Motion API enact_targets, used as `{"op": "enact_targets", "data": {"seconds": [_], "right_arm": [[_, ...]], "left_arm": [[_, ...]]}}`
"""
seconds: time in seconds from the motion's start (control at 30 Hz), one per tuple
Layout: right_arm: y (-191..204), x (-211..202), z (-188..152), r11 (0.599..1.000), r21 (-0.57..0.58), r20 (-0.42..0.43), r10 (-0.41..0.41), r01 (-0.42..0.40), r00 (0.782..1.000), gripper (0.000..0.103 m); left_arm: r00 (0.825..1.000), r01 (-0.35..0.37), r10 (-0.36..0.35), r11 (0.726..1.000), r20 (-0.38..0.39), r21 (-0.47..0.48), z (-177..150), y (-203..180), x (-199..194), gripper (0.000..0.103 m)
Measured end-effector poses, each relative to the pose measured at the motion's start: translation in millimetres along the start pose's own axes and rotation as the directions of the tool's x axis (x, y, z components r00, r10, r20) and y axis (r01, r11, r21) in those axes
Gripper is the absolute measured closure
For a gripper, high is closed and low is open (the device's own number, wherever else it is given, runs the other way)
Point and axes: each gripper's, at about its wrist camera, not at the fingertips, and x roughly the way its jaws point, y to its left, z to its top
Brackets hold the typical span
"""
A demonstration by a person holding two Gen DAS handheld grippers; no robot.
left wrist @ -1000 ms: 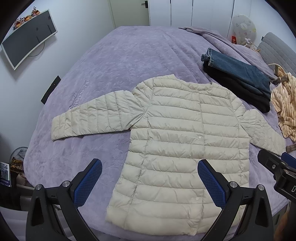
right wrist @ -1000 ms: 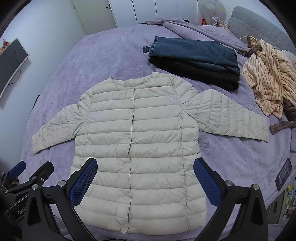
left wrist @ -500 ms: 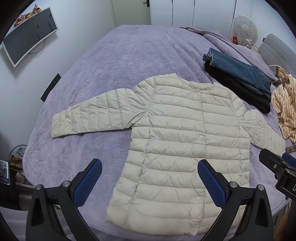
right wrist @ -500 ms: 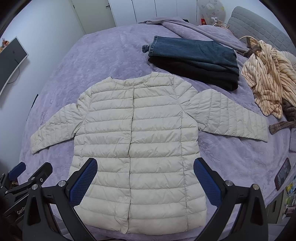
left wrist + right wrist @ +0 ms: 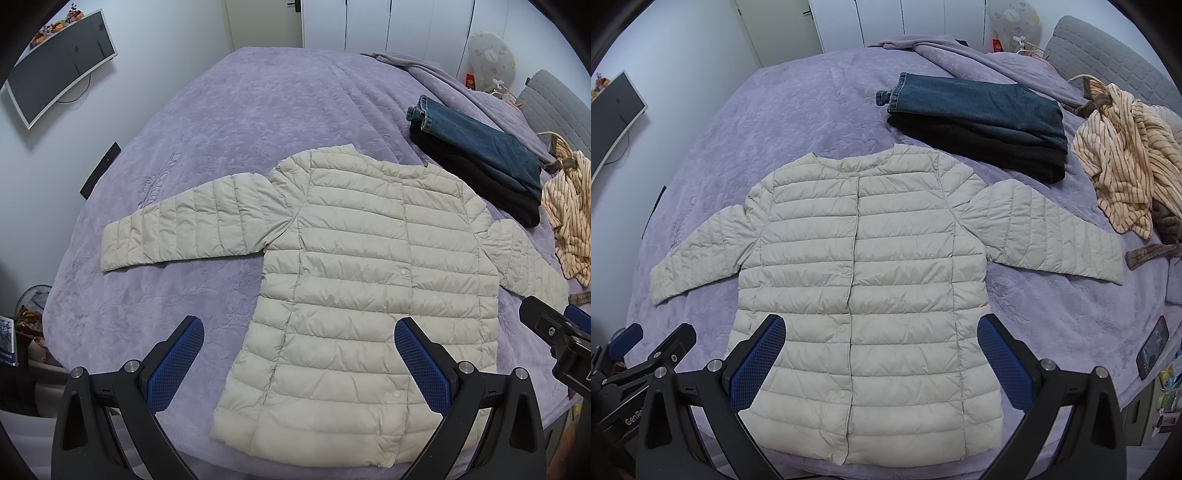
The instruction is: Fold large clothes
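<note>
A cream quilted puffer jacket (image 5: 369,288) lies flat, front up and buttoned, on the purple bed (image 5: 229,110), both sleeves spread outward. It also shows in the right wrist view (image 5: 864,280). My left gripper (image 5: 299,354) is open and empty, hovering above the jacket's lower left hem. My right gripper (image 5: 882,354) is open and empty, hovering above the jacket's lower middle. The right gripper's body shows at the right edge of the left wrist view (image 5: 554,343); the left gripper's body shows at the lower left of the right wrist view (image 5: 639,365).
Folded jeans on a black garment (image 5: 979,114) lie beyond the jacket's collar. A striped beige garment (image 5: 1126,155) is heaped at right. A phone (image 5: 1152,347) lies near the bed's right edge. A wall monitor (image 5: 59,62) hangs at left.
Both grippers have drifted slightly; the jacket looks a touch lower and closer in the views. Nothing was grasped or moved on the bed.
</note>
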Motion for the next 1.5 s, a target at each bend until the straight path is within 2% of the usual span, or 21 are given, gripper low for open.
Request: {"op": "enact_targets", "data": {"seconds": [0.57, 0.9, 1.07, 1.1, 1.23, 1.37, 1.5], "right_arm": [[1.7, 1.6, -0.4, 1.000, -0.005, -0.005, -0.002, 0.002, 1.000, 0.000], [6.2, 5.3, 0.4, 1.000, -0.021, -0.011, -0.011, 0.011, 1.000, 0.000], [19.4, 15.1, 4.9, 0.999, -0.050, -0.027, -0.020, 0.019, 0.999, 0.000], [25.7, 17.8, 6.6, 0.998, -0.057, -0.031, -0.023, 0.021, 0.999, 0.000], [42.2, 30.0, 10.6, 0.996, -0.082, -0.047, -0.024, 0.020, 0.999, 0.000], [66.2, 49.0, 14.6, 0.992, -0.122, -0.084, 0.008, -0.018, 0.996, 0.000], [100.6, 73.9, 16.5, 0.980, -0.184, -0.144, 0.053, -0.079, 0.988, 0.000]], "left_arm": [[0.998, 0.060, -0.061, 0.998, -0.013, -0.035, -0.3, 2.9, 2.3, 0.000], [0.999, 0.035, -0.035, 0.999, -0.026, -0.031, -5.9, 6.7, 7.0, 0.000], [0.994, 0.089, -0.095, 0.992, -0.055, -0.091, -5.6, 17.3, 18.4, 0.000], [0.991, 0.113, -0.120, 0.987, -0.059, -0.116, -3.3, 21.4, 21.1, 0.000], [0.998, 0.055, -0.058, 0.991, -0.020, -0.122, 2.8, 46.8, 35.5, 0.000], [0.998, 0.058, -0.060, 0.981, -0.004, -0.186, 9.3, 84.5, 56.4, 0.000], [0.997, 0.033, -0.050, 0.958, -0.052, -0.285, 10.6, 131.6, 87.9, 0.000]]}}
